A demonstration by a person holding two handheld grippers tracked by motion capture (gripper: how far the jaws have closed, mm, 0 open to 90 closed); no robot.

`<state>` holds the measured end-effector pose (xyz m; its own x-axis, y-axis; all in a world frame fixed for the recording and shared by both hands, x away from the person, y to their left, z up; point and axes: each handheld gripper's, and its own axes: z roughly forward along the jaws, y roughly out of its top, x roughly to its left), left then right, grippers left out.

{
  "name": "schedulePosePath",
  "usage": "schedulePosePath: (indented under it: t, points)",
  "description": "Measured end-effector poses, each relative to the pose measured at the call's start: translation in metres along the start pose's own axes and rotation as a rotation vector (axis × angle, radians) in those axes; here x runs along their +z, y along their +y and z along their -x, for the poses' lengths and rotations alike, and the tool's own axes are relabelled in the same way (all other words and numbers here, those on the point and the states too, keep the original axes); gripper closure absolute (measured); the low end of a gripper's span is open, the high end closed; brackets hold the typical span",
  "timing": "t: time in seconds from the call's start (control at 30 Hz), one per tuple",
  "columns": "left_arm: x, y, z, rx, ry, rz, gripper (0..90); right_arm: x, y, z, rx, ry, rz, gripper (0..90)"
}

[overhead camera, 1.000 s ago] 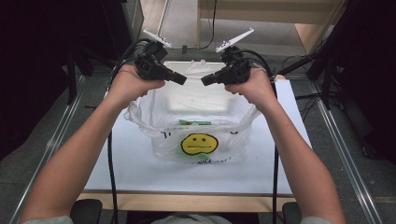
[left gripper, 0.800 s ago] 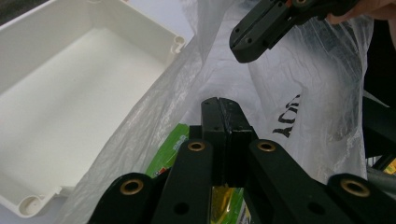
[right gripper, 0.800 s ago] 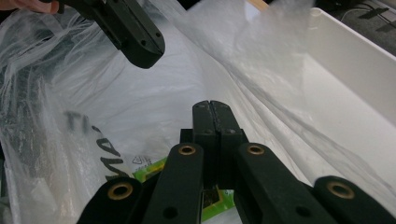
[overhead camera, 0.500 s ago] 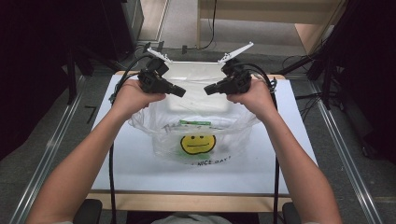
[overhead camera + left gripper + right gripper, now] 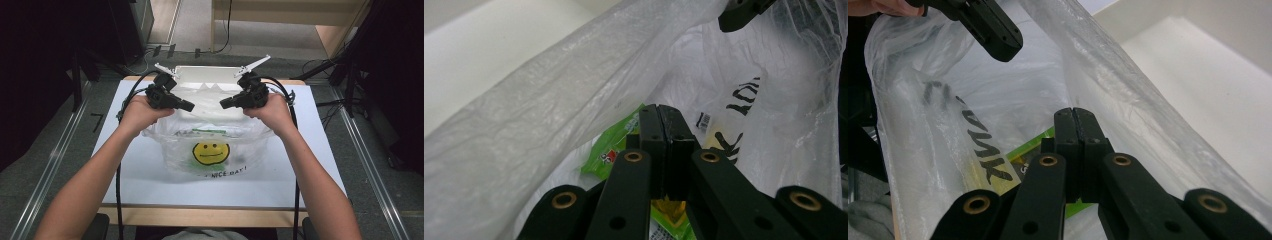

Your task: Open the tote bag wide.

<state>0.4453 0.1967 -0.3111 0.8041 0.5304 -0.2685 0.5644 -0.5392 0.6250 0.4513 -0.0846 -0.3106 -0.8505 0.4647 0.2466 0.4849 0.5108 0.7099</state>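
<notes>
1. The left gripper (image 5: pixel 187 106) has its jaws pressed flat together, and from the high view it seems to pinch the left rim of the plastic bag (image 5: pixel 215 150); the film between the pads cannot be made out in the left gripper view, where the pads (image 5: pixel 659 145) meet with no visible gap.
2. The right gripper (image 5: pixel 226 104) mirrors it: jaws closed tight, apparently on the bag's right rim.
3. The two tips point at each other across the bag's mouth, near but not touching. The bag hangs below and towards the person, its long axis running left to right on the white table (image 5: pixel 310 165). Both hands are equally near it.
4. A white tray (image 5: pixel 207 75) sits just behind the bag.
5. The high view shows the smiley print (image 5: pixel 211 153) on the bag's front. The gripper views look inside instead, showing a green packet (image 5: pixel 616 147) at the bottom.
</notes>
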Motion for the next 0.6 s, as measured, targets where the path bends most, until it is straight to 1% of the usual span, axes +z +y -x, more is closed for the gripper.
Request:
schedulePosePath:
  t: [0.03,0.07,0.13,0.23,0.3,0.4,0.47,0.5,0.53,0.57,0.6]
  points:
    - [0.001,-0.001,0.000,0.005,0.013,-0.002,90.0,0.001,-0.001,0.000,-0.001,-0.002,0.004,90.0]
    - [0.001,-0.003,0.000,-0.004,0.005,0.004,90.0,0.002,-0.003,0.000,-0.002,-0.002,0.012,90.0]
    - [0.003,-0.005,-0.001,-0.003,0.007,0.000,90.0,0.004,-0.005,0.000,0.003,-0.001,0.007,90.0]
    - [0.006,-0.010,-0.003,-0.015,0.000,0.001,90.0,0.009,-0.010,0.002,0.008,-0.010,-0.009,90.0]
    - [0.007,-0.012,-0.004,-0.023,0.000,-0.002,90.0,0.011,-0.014,0.003,0.008,-0.017,-0.003,90.0]
    - [0.011,-0.017,-0.007,-0.037,-0.006,0.002,90.0,0.014,-0.020,0.005,0.015,-0.024,-0.009,90.0]
    - [0.014,-0.020,-0.008,-0.038,-0.003,-0.005,89.9,0.017,-0.023,0.007,0.022,-0.024,-0.020,90.0]
    - [0.014,-0.021,-0.009,-0.041,-0.004,-0.007,89.8,0.018,-0.027,0.008,0.031,-0.030,-0.018,90.0]
    - [0.015,-0.022,-0.009,-0.043,-0.004,-0.006,89.8,0.018,-0.028,0.009,0.033,-0.027,-0.017,90.0]
    - [0.016,-0.023,-0.009,-0.044,0.001,-0.010,89.7,0.020,-0.032,0.011,0.042,-0.026,-0.019,90.0]
    - [0.017,-0.024,-0.009,-0.040,0.014,-0.011,89.7,0.020,-0.032,0.011,0.042,-0.026,-0.019,90.0]
